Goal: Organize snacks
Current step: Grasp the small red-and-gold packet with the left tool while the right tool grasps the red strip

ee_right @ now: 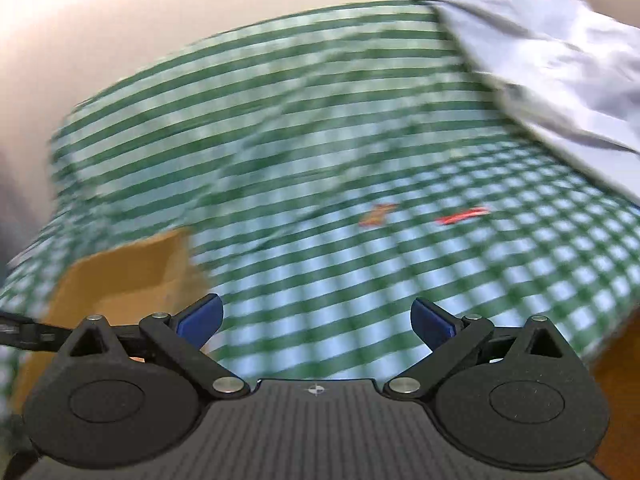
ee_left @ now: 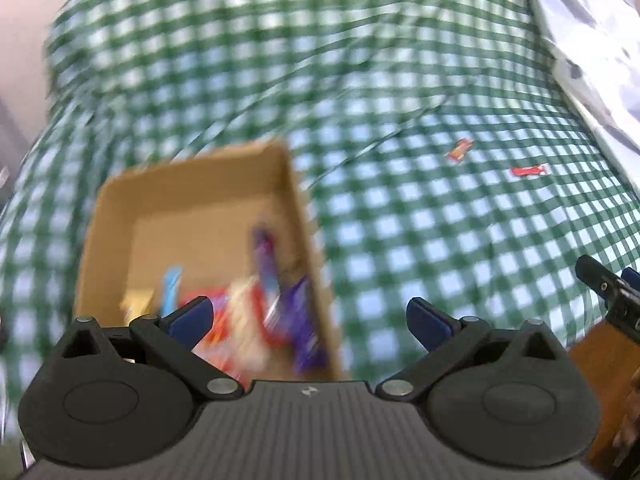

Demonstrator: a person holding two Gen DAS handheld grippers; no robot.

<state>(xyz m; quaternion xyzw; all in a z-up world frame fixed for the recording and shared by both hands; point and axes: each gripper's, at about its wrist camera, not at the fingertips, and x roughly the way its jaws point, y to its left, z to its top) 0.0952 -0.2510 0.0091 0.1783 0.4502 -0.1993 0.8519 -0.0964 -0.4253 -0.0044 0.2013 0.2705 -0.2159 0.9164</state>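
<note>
Snacks half sorted on the checked cloth [ee_left: 400, 220].
Both grippers, left [ee_left: 310, 318] and right [ee_right: 316, 318], gape wide, holding nothing; box [ee_left: 188, 184] holds wrappers, two red snacks [ee_left: 528, 171] lie apart.

The tablecloth [ee_left: 400, 220] is woven cloth in green and white check, matt and creased into folds. On it stands a box [ee_left: 120, 220] of plain brown cardboard, matt and unprinted. The snack wrappers [ee_left: 272, 304] inside the box look like glossy foil or plastic, though blurred. Beyond the box lie two small red wrappers [ee_left: 528, 171], also shiny. A pale grey cloth [ee_right: 560, 80] covers the tablecloth's far right corner.
</note>
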